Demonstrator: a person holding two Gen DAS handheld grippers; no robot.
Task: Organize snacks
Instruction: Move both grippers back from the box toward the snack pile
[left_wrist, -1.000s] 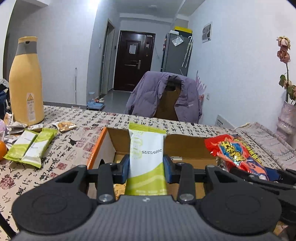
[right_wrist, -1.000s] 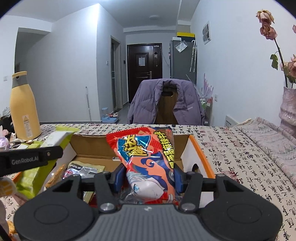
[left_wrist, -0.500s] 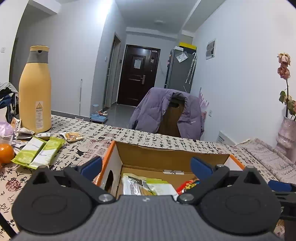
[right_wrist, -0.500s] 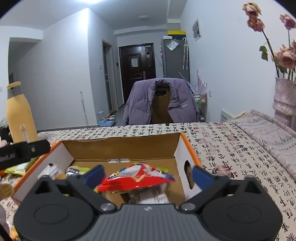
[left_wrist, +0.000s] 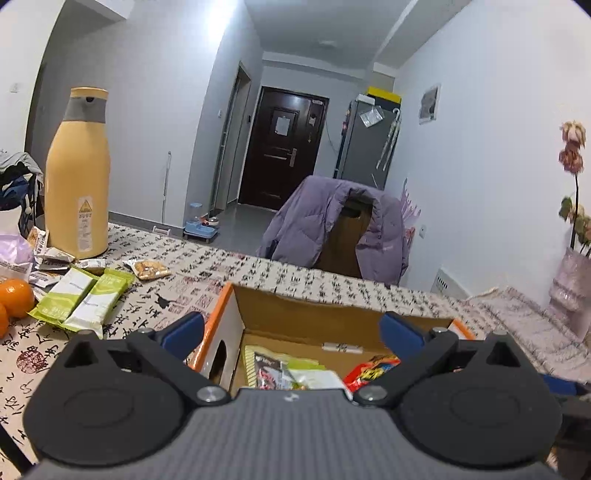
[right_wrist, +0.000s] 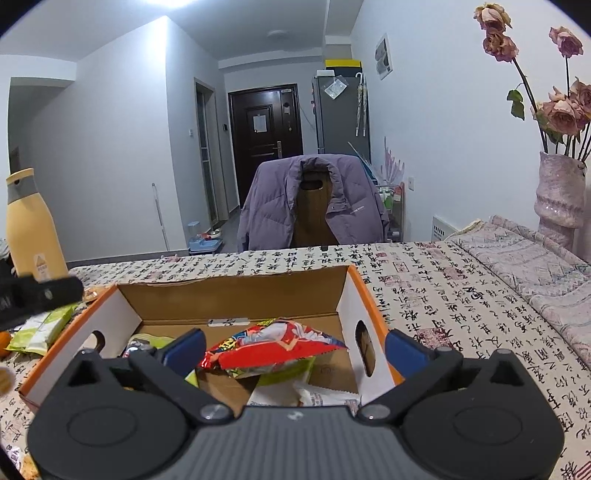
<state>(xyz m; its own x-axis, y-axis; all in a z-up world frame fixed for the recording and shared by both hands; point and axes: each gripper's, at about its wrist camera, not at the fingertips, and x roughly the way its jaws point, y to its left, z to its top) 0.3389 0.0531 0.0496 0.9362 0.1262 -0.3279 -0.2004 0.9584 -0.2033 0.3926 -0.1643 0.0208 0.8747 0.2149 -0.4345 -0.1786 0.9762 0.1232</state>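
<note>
Both my tongs hang over the cardboard box (right_wrist: 236, 295), jaws spread wide and empty: left gripper (left_wrist: 291, 332), right gripper (right_wrist: 295, 347). The red snack bag (right_wrist: 273, 347) lies in the box just below my right tongs. Next, I judge, are the green bars (left_wrist: 83, 301), lying up-left of my left tongs, long axes pointing away and slightly right; the left hand is nearer. More wrappers sit beyond them, too blurred to identify.

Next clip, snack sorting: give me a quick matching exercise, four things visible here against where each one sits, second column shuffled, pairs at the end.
Things:
1. red snack bag
2. two green bars
3. yellow bottle
4. purple jacket

Places:
A. draped over the chair beyond the table
B. flat on the tablecloth, left of the cardboard box
C. inside the cardboard box, on top of other packets
D. upright at the table's far left

Pairs: 1-C, 2-B, 3-D, 4-A
</note>
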